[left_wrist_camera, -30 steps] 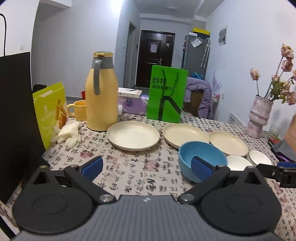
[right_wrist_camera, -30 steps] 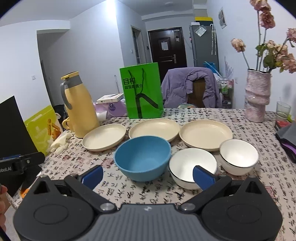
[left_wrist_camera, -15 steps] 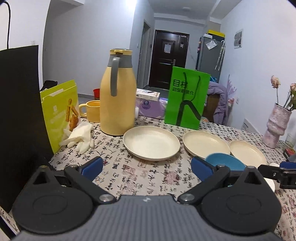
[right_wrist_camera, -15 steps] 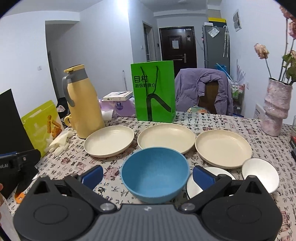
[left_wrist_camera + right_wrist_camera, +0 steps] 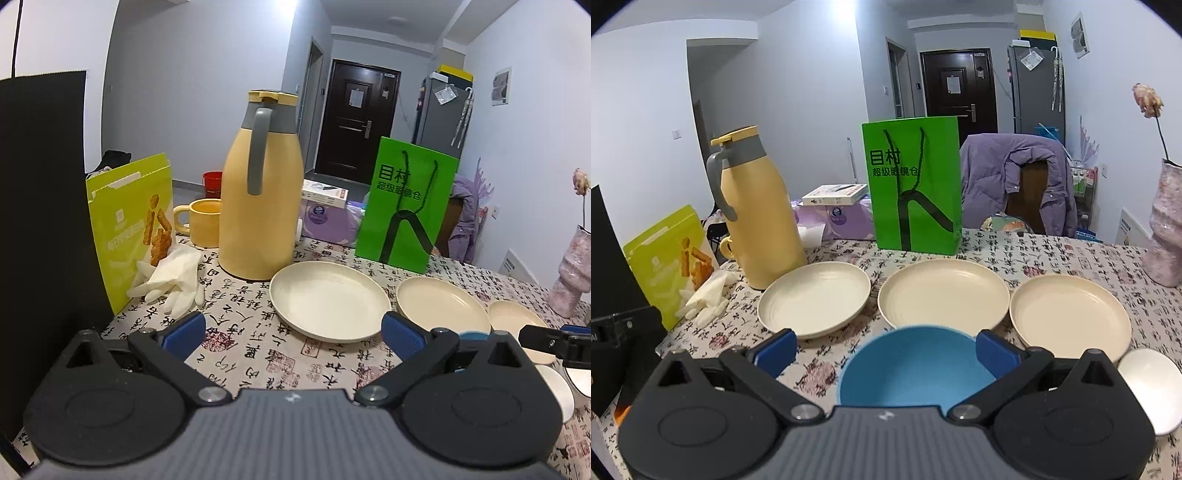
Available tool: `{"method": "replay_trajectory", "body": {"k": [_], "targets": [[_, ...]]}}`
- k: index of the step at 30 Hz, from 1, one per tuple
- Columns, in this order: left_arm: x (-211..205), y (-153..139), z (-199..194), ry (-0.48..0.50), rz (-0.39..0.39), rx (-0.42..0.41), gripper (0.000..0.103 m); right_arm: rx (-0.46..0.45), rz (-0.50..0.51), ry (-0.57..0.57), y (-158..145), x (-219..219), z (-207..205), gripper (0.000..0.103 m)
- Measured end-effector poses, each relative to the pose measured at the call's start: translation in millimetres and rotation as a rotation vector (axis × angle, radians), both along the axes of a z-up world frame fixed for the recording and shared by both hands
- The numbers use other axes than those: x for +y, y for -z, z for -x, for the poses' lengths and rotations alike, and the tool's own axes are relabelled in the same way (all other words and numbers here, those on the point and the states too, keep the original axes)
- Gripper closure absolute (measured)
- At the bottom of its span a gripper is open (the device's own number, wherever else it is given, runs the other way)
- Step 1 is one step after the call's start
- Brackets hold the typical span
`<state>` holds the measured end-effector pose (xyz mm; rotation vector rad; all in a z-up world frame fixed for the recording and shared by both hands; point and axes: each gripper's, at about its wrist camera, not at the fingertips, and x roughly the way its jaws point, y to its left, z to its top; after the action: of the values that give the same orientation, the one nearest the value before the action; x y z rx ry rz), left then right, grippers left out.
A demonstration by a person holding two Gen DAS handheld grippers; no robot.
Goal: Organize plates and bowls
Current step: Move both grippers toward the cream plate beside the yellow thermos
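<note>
Three cream plates stand in a row on the patterned tablecloth: left plate, middle plate, right plate. A blue bowl sits in front of the middle plate, right below my open right gripper, seen between its fingers without touching them. A white bowl lies at the right. My left gripper is open and empty, hovering just short of the left plate. Only a sliver of the blue bowl shows behind its right finger.
A tall yellow thermos, a yellow mug, white gloves and a yellow-green packet crowd the left side. A green paper bag stands behind the plates. A pink vase stands at the right.
Both grippers have moved forward toward the dishes. The blue bowl now lies close under the right gripper. The left view has swung left toward the thermos and the left plate.
</note>
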<state>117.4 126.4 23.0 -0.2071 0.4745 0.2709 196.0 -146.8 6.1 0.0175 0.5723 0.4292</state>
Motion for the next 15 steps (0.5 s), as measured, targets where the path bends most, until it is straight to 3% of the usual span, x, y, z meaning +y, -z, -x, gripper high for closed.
{"method": "replay_trajectory", "body": {"k": [15], "targets": [[27.5,3.9,-45.7,-0.079,0.029,0.009,0.0,0.004,-0.014,-0.053,-1.8,30.3,-57.9,0.0]]}}
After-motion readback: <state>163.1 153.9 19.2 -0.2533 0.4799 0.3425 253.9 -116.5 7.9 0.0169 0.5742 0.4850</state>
